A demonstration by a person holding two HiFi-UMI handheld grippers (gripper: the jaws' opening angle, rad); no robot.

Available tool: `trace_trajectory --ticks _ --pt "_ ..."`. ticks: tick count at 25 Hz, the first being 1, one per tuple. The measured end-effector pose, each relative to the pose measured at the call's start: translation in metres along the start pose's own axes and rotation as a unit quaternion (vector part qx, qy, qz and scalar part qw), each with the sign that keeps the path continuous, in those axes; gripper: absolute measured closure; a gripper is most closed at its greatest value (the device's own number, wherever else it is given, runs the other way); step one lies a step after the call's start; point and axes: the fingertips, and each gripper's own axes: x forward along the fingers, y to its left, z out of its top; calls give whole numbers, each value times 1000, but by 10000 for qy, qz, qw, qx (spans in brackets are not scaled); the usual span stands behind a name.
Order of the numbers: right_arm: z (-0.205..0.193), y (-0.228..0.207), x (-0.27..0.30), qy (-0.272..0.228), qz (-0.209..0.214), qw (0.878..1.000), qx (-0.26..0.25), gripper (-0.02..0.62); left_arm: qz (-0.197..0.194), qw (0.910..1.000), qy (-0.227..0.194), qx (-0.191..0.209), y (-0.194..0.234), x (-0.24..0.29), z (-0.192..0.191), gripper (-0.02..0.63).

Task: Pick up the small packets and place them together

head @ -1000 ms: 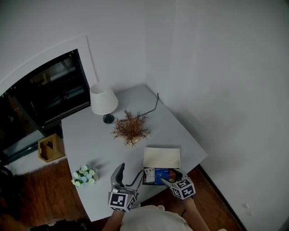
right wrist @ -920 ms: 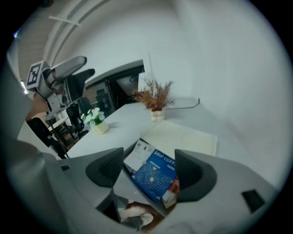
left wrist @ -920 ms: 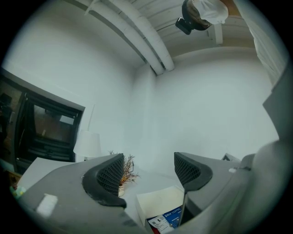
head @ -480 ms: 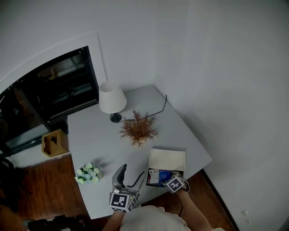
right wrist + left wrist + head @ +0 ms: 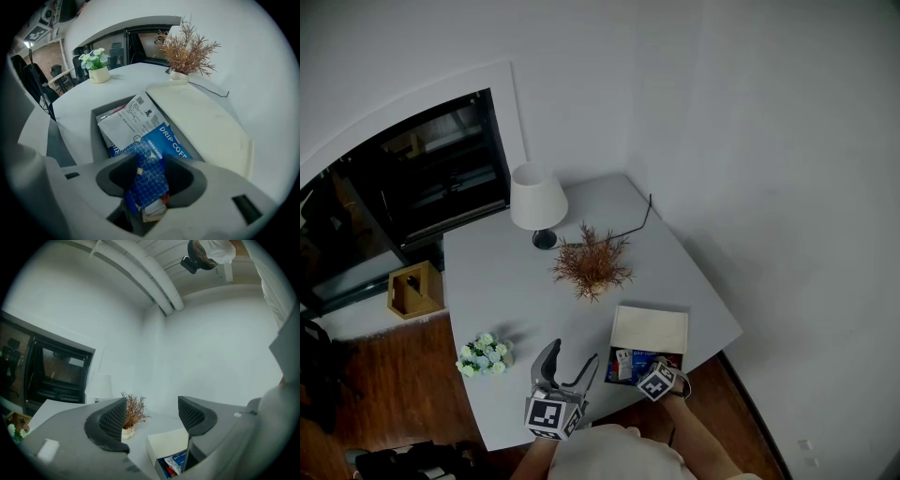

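1. My right gripper (image 5: 149,180) is down in the open box (image 5: 97,136). Its jaws have just been closing and now pinch a blue packet (image 5: 149,159).
2. That packet runs lengthwise along the jaws. Its far end points at the white packet (image 5: 133,117), lying flat just beyond in the same box (more blue print peeks out beside it).
3. My left gripper (image 5: 152,414) hangs level over the table (image 5: 506,281), jaws spread with nothing between them. The box sits ahead and to its right.
4. My read: the right hand is nearer, so the lift is its job.
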Motion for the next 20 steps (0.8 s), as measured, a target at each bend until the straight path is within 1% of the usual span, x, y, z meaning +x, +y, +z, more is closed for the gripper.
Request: trace_trajectory --ticks 4,8,9,10,11,13,16,20 --pt "0 -1 1 -45 39 10000 -18 430 -48 10000 -9 -23 -3 2 0 278" --pt "1 -4 -1 -203 23 9998 -2 464 -89 9999 -15 -64 -6 3 -2 278" --pt "-1 -6 0 -244 -11 9997 -21 491 -89 9999 -25 -77 -6 3 -2 278" --pt "-2 -8 0 -282 -40 9996 -35 538 -88 9999 -34 -85 -6 3 -2 278" --pt "-2 -9 -1 -318 -64 9995 -36 548 -85 9999 -42 -85 -6 3 -1 278" --pt "-2 -9 -1 -382 -110 9992 51 557 -78 9999 -47 -72 -5 3 0 278" --pt "-2 -11 -5 -541 -92 9975 441 561 -69 10000 -37 -48 -4 2 1 278" --pt "-4 -12 -24 -883 -69 9931 772 563 -12 10000 -36 -62 -1 -1 0 278"
